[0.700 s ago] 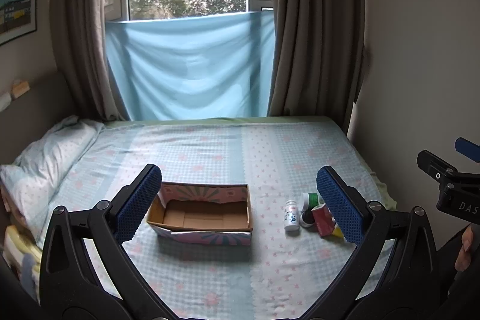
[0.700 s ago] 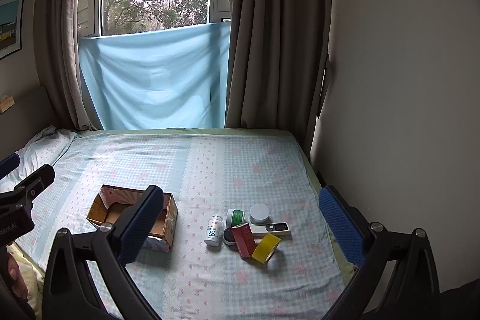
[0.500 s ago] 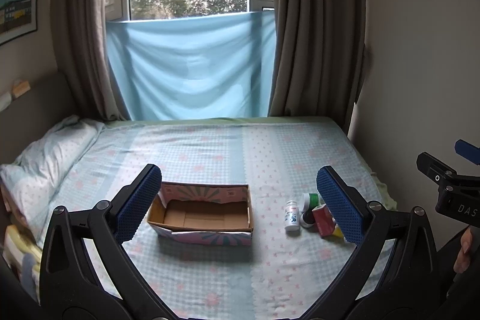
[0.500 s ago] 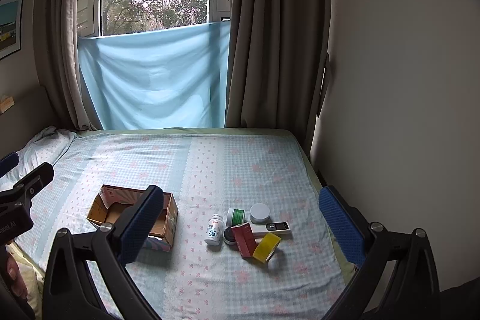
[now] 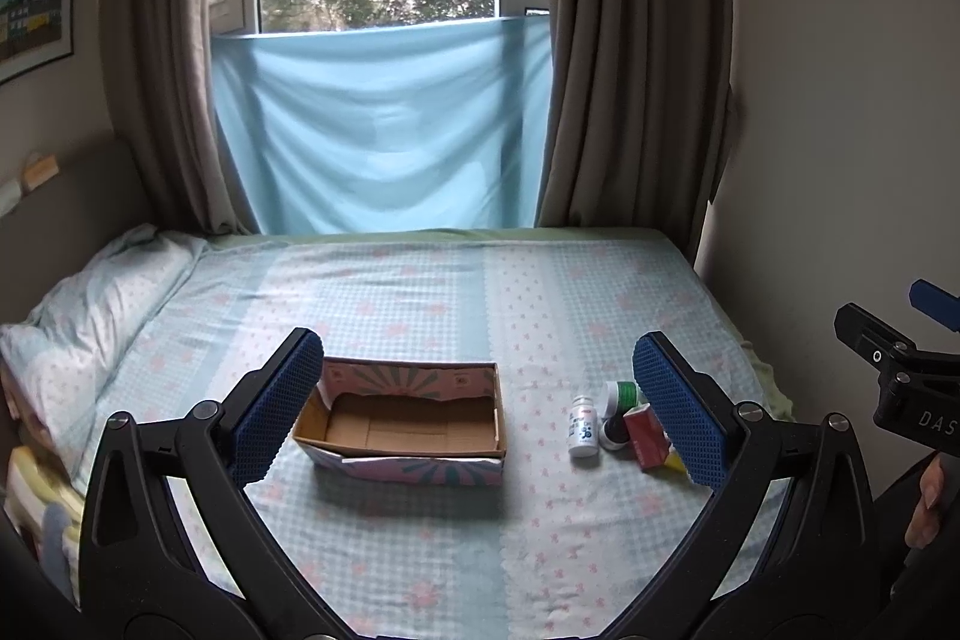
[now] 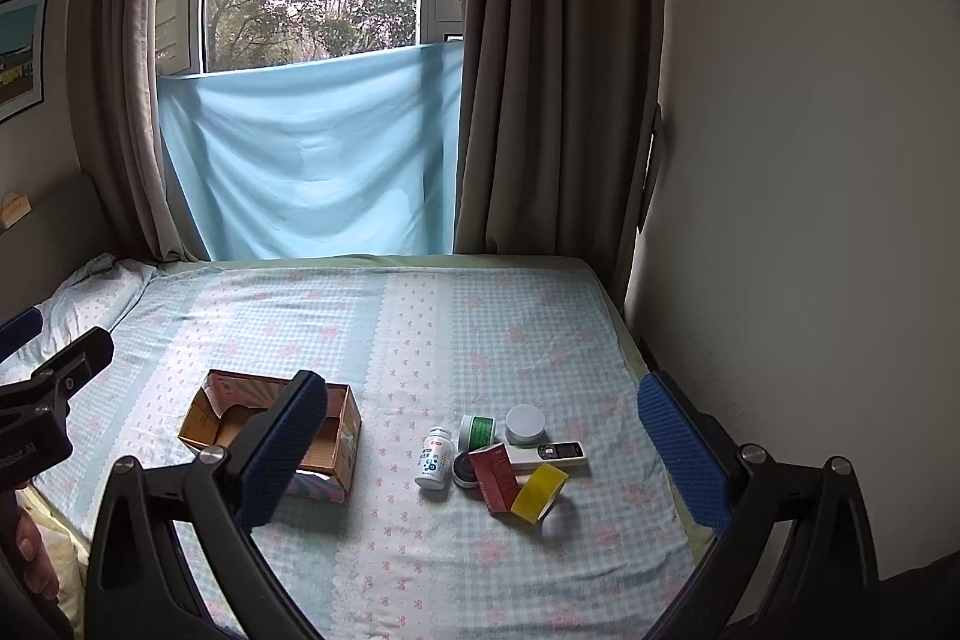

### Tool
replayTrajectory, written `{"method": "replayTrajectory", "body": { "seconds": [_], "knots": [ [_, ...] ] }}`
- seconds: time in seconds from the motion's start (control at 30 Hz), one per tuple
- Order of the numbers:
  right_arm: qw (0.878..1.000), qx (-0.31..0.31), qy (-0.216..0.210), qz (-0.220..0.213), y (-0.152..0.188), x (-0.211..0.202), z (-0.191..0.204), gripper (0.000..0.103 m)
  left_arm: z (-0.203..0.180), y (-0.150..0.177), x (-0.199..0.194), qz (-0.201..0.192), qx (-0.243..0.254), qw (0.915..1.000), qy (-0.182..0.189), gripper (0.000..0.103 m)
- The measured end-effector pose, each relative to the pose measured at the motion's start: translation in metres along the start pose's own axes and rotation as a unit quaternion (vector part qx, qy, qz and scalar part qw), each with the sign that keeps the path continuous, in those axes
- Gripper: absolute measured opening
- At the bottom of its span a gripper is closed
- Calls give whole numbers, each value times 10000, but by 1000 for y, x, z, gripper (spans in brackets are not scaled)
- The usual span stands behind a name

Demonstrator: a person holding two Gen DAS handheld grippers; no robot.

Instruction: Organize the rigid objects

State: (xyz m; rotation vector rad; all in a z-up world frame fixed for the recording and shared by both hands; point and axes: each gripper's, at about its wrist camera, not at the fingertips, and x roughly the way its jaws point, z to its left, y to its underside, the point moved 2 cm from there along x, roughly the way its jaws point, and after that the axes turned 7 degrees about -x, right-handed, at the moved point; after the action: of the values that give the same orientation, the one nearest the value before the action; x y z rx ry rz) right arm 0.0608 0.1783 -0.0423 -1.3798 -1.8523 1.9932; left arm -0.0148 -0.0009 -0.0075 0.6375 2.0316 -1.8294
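Left gripper (image 5: 480, 400): jaws wide apart, holding nothing, hovering above the bed (image 5: 420, 292) with the box framed between its fingers. Pillow (image 5: 90, 316): far left, against the headboard side, well apart from the work. Cardboard box (image 5: 408, 418): open-topped, nothing visible inside, patterned outer walls, standing left of centre on the checked sheet; one torn flap leans inward at its near-left corner in the right wrist view. White pill bottle (image 6: 435, 460): upright, leftmost of the cluster, between the box and the rest. Green-labelled jar (image 6: 477, 430): just behind the bottle, lying tilted. Small dark round tin (image 6: 465, 469): touching the red carton (image 6: 495, 478). White round container (image 6: 525, 424): at the back of the cluster. White remote-like device (image 6: 552, 454): lying flat behind the carton. Yellow tape roll (image 6: 538, 493): on edge, leaning on the carton, rightmost. Right gripper (image 6: 480, 454): jaws likewise wide apart and unloaded, poised above the cluster. Risks, as a judgement: the items are packed close, so a finger lowered on one may knock the upright bottle over or set the tape roll rolling; the soft mattress gives unsteady footing; the light box may slide if nudged during a drop. Edges and room: the bed's right edge (image 6: 630, 358) lies near the cluster, beside the wall, so a rolling item could be lost there; open sheet extends behind and in front, and between box and cluster.
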Motion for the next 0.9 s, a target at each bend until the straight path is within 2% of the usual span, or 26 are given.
{"method": "replayTrajectory", "body": {
  "seconds": [0.9],
  "knots": [
    [9999, 77, 40, -58, 6, -5, -8, 103, 1, 2, 0, 91, 18, 9988, 485, 103]
  ]
}}
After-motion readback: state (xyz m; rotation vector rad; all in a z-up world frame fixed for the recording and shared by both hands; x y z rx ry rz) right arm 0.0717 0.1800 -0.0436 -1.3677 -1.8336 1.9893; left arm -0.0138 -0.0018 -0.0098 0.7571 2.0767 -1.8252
